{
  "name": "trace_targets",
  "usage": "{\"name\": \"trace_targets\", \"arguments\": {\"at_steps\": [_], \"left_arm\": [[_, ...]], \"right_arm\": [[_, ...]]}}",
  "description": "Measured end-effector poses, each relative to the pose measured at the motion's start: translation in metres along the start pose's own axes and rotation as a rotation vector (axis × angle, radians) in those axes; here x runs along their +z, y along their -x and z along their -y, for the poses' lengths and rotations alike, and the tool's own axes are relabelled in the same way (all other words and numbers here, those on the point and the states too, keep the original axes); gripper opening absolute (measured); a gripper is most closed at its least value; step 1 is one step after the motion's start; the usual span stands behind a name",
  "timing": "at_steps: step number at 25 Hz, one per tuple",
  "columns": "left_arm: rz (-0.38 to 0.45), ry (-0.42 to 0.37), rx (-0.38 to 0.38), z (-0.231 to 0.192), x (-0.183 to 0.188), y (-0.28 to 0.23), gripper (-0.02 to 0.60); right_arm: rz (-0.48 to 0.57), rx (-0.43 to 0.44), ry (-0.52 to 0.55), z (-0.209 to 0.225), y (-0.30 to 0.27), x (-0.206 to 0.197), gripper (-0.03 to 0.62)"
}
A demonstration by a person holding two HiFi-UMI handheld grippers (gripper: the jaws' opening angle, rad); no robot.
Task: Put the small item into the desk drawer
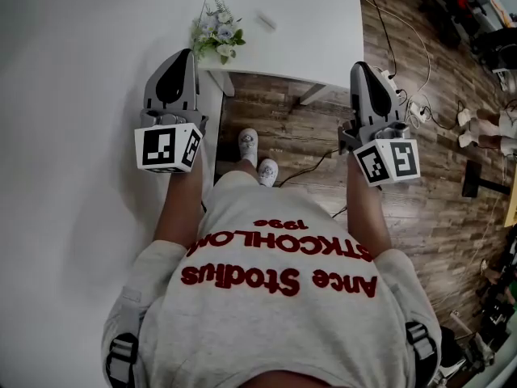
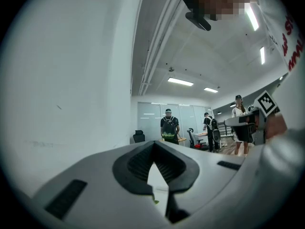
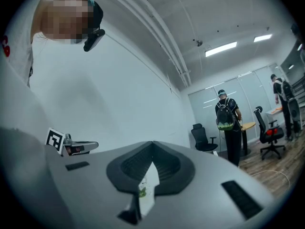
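A white desk point(image 1: 311, 35) stands ahead of me in the head view. On it lies a small pale item point(image 1: 266, 21), beside a little pot of flowers point(image 1: 216, 32). I see no drawer front from here. My left gripper point(image 1: 182, 53) is held up near the desk's left corner, its jaws shut and empty. My right gripper point(image 1: 360, 66) hovers off the desk's right corner, also shut with nothing in it. In the left gripper view the left gripper point(image 2: 153, 145) points out into the room. The right gripper point(image 3: 152, 145) does the same in the right gripper view.
A white wall point(image 1: 73, 95) runs along the left. The wooden floor point(image 1: 323, 148) carries cables and a power strip point(image 1: 417, 107) at the right. Clutter lines the far right edge. Both gripper views show people point(image 2: 168, 126) and office chairs point(image 3: 203, 138) far off.
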State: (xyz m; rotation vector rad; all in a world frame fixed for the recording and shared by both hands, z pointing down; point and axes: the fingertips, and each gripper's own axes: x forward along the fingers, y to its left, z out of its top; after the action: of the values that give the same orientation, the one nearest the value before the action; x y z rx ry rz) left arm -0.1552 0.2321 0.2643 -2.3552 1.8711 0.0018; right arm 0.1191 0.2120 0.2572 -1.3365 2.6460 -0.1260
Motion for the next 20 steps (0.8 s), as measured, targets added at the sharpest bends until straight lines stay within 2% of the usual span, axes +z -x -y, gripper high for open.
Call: {"name": "trace_targets", "arguments": {"at_steps": [13,20], "left_arm": [[0.019,0.011,-0.078,-0.031,-0.013,-0.112,0.007],[0.0,0.046,-0.066,-0.049,-0.021,-0.146,0.006]], "right_arm": [[0.012,-0.03,0.008,0.038,-0.106,0.001,0.005],[-0.01,-0.049,-0.001,0.052,-0.137,-0.001,0.005]]}}
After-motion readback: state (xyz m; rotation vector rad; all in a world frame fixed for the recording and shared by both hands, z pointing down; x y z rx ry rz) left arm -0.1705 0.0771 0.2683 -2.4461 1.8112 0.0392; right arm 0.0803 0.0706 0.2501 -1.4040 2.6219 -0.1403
